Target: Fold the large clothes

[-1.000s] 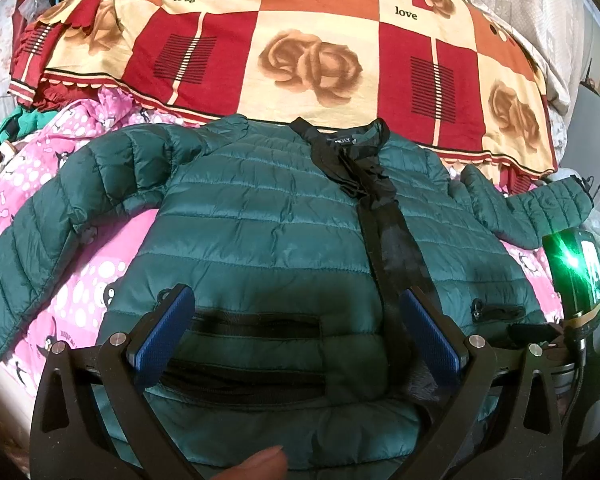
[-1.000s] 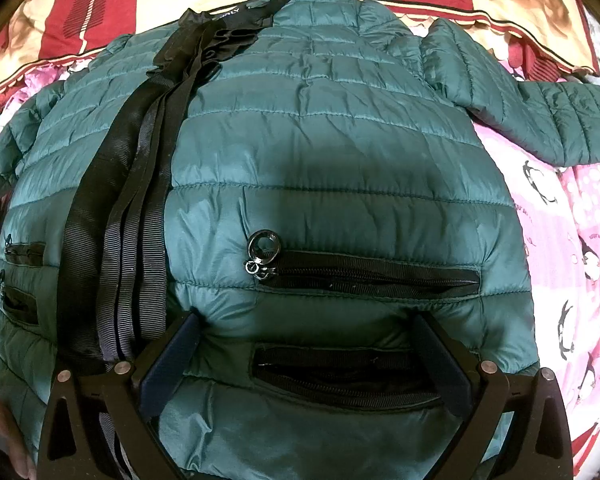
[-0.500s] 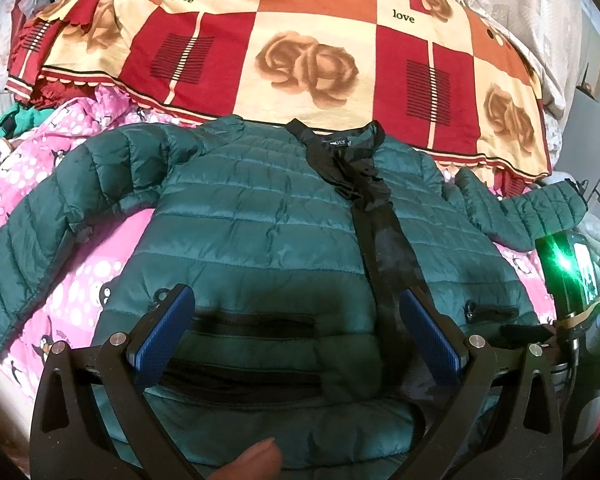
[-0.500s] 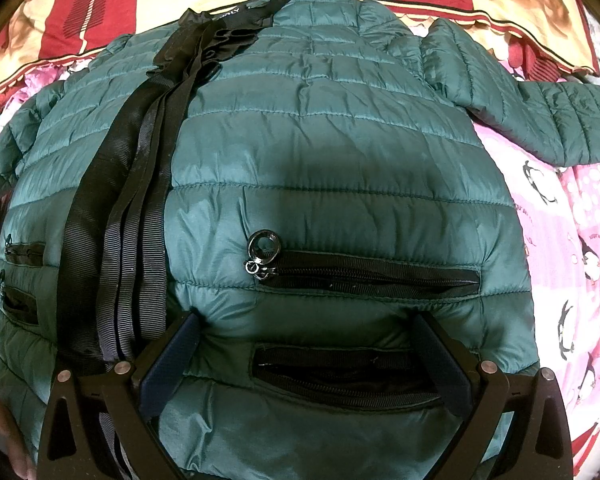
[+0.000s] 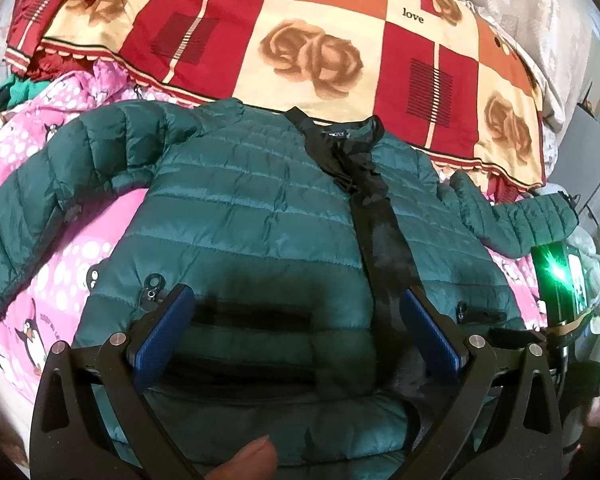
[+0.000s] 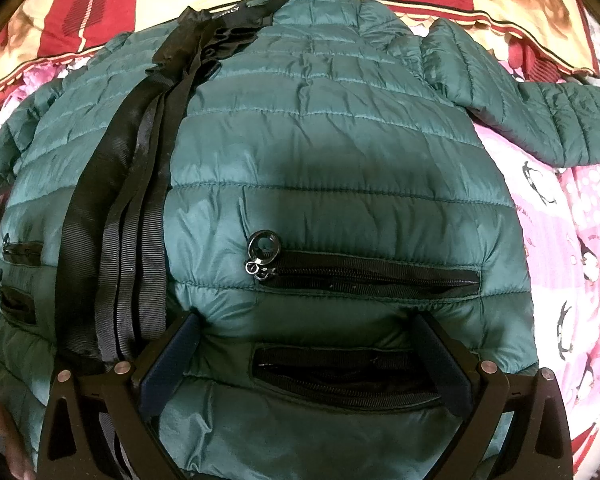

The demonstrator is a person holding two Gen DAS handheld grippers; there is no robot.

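A dark green quilted puffer jacket (image 5: 260, 216) lies flat, front up, on the bed with both sleeves spread out; it fills the right wrist view (image 6: 320, 152). A black front band (image 5: 376, 216) runs from collar to hem. My left gripper (image 5: 296, 328) is open, jaws wide, over the lower left pocket (image 5: 252, 316). My right gripper (image 6: 308, 356) is open, jaws wide, close above the lower right pockets (image 6: 364, 276), with a round zipper pull (image 6: 265, 246) just ahead.
A pink penguin-print sheet (image 5: 60, 280) lies under the jacket. A red and cream rose blanket (image 5: 300, 40) covers the bed beyond the collar. The other gripper's body with a green light (image 5: 560, 280) sits at the right. A thumb (image 5: 248, 460) shows at the bottom.
The left gripper has pulled back and shifted left a little, so the jacket sits further right and lower in its view. The right gripper has not moved.
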